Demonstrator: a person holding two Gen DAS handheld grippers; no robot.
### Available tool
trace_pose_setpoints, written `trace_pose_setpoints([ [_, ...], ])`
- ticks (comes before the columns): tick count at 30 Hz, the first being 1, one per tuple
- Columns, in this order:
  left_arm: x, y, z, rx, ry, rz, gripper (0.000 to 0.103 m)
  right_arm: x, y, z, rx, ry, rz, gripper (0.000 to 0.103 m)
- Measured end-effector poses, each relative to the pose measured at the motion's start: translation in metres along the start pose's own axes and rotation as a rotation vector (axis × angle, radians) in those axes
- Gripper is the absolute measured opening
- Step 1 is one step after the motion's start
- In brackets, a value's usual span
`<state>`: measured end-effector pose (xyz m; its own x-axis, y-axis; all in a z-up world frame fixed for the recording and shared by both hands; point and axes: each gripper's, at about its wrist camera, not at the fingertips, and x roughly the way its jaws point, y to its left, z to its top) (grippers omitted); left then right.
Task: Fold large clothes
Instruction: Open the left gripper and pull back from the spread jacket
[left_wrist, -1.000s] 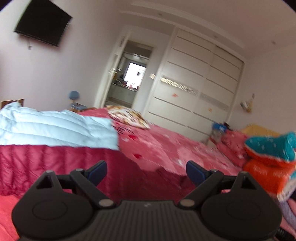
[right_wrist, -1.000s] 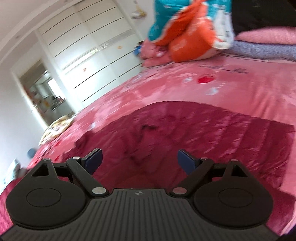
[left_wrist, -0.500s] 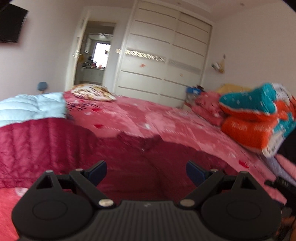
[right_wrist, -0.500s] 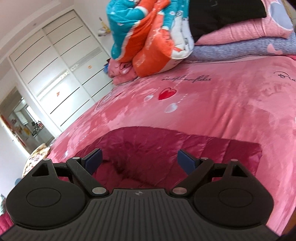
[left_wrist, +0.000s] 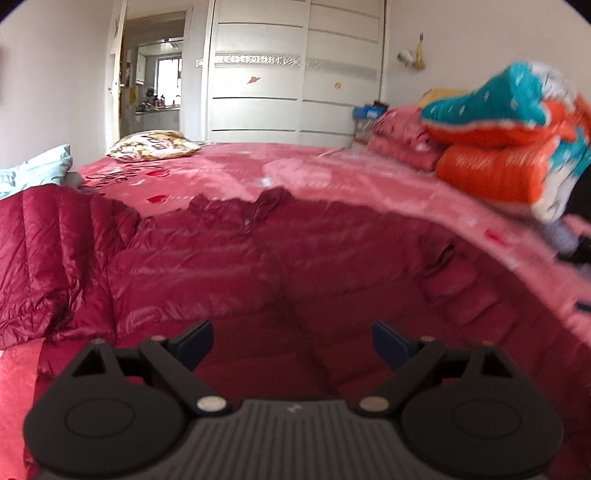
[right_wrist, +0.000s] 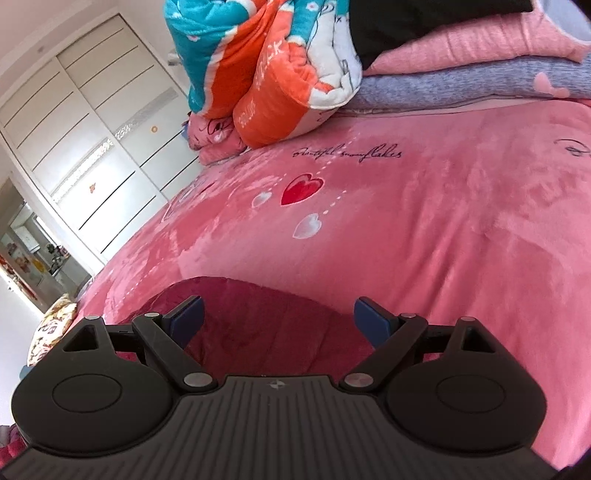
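Lying spread across the pink plush bed cover (left_wrist: 332, 177), the dark red quilted puffer jacket (left_wrist: 229, 266) fills the near part of the left wrist view, collar away from the camera, one sleeve bunched at the left edge. Left gripper (left_wrist: 292, 341): jaws spread wide, nothing between them, hovering over the jacket's lower body; contact with the fabric cannot be judged from this angle. Right gripper (right_wrist: 277, 319): jaws likewise spread, empty, positioned above a rounded edge of the same jacket (right_wrist: 258, 325), with bare bed cover (right_wrist: 461, 229) beyond, printed with a red heart (right_wrist: 301, 188) and script lettering.

Surroundings: light blue quilted garment (left_wrist: 33, 171) lies beside the jacket's far left. Teal-and-orange folded blanket (right_wrist: 266, 66) is stacked at the head of the bed, next to pink and grey folded bedding (right_wrist: 480, 70). Patterned cushion (left_wrist: 153, 144) rests at the far bed edge, in front of the white sliding wardrobe (left_wrist: 295, 70). Right side of the left view is motion-blurred.
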<state>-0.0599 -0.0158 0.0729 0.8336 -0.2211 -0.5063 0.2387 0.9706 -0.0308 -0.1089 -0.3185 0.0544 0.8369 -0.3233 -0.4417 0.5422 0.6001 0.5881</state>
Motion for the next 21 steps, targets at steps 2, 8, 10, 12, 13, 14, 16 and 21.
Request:
trace_pose_setpoints([
  [2, 0.016, -0.002, -0.008, 0.017, 0.025, 0.025, 0.092, 0.009, -0.001, 0.002, -0.01, 0.023, 0.007, 0.103],
  [8, 0.048, -0.007, -0.025, 0.027, 0.064, 0.05, 0.092, 0.036, -0.001, 0.009, -0.081, 0.08, 0.052, 0.103],
  [10, 0.053, -0.009, -0.031, 0.04, 0.056, 0.055, 0.093, 0.042, -0.002, 0.011, -0.106, 0.081, 0.05, 0.103],
  [12, 0.056, -0.011, -0.038, 0.051, 0.048, 0.056, 0.098, 0.048, -0.004, 0.012, -0.12, 0.092, 0.059, 0.103],
  [13, 0.057, -0.011, -0.04, 0.053, 0.046, 0.053, 0.099, 0.053, -0.006, 0.013, -0.122, 0.103, 0.061, 0.103],
  [14, 0.059, -0.011, -0.041, 0.053, 0.049, 0.05, 0.101, 0.057, -0.008, 0.013, -0.122, 0.121, 0.061, 0.103],
  [16, 0.062, -0.01, -0.042, 0.048, 0.061, 0.041, 0.102, 0.067, -0.013, 0.013, -0.117, 0.166, 0.075, 0.103],
  [21, 0.069, -0.002, -0.044, -0.005, 0.089, -0.003, 0.102, 0.085, -0.015, 0.005, -0.117, 0.311, 0.135, 0.103],
])
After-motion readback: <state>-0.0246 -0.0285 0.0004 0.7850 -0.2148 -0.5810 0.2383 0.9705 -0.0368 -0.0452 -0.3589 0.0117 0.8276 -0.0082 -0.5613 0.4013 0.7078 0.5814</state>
